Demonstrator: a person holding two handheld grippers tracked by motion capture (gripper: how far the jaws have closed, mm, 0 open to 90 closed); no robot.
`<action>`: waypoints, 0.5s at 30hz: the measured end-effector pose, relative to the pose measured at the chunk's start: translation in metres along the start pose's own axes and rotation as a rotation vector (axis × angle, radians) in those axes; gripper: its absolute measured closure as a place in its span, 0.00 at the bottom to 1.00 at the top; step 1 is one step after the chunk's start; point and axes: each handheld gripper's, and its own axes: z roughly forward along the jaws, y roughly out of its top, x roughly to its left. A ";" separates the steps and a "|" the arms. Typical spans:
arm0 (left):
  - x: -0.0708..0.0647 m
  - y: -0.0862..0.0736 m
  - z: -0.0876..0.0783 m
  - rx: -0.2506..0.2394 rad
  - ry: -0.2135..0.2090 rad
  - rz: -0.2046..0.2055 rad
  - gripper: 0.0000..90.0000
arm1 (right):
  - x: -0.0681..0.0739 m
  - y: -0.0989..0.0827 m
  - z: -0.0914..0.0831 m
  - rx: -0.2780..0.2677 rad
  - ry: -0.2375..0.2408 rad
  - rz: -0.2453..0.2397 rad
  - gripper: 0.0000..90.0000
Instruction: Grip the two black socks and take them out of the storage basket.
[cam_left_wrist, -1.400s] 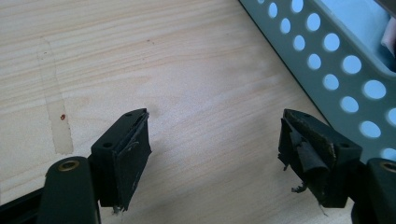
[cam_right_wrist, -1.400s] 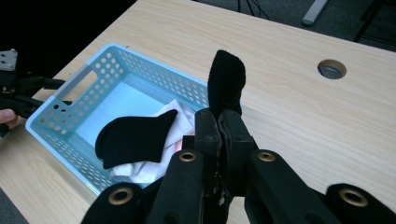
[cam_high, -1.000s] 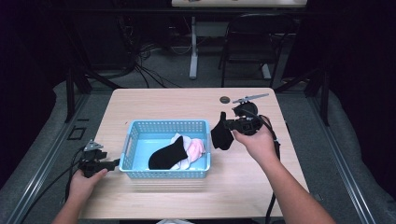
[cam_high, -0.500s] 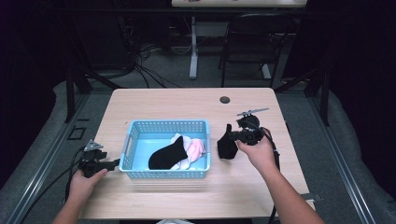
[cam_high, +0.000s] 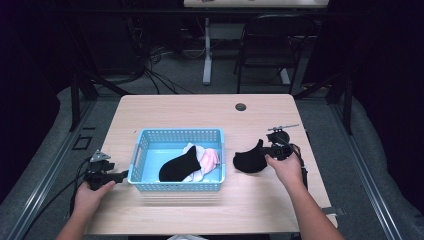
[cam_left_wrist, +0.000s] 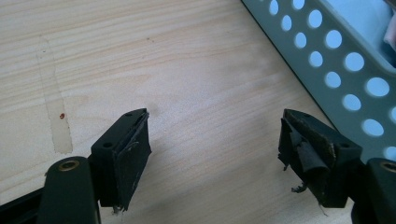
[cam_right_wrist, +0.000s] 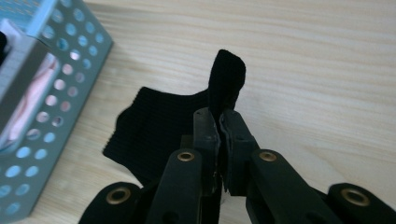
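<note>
At the near left edge of the worktop (cam_high: 165, 215), the left gripper (cam_high: 102, 176) idles, jaws wide apart on nothing, just beside the blue basket (cam_high: 176, 186). To the basket's right, the right gripper (cam_high: 267, 150) has its jaws clamped on a black sock (cam_high: 248, 161), most of it lying on the wood, seemingly sorted out of the basket. Behind, another black sock (cam_high: 178, 165) lies over pink and white ones inside.

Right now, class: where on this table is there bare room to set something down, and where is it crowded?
Free: the far strip of table behind the blue basket, and the near edge in front of it. Crowded: the basket, holding socks, and the right side, where the right gripper pinches a black sock.
</note>
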 end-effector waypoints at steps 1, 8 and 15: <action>0.000 0.000 0.000 0.000 0.000 0.001 0.27 | -0.004 -0.001 0.001 0.006 -0.002 0.009 0.94; 0.000 0.000 0.000 -0.002 0.001 0.000 0.27 | -0.009 -0.001 0.002 -0.003 0.015 0.034 0.81; 0.001 0.000 -0.001 -0.005 0.001 -0.003 0.27 | -0.003 0.006 -0.009 -0.032 0.028 0.030 0.66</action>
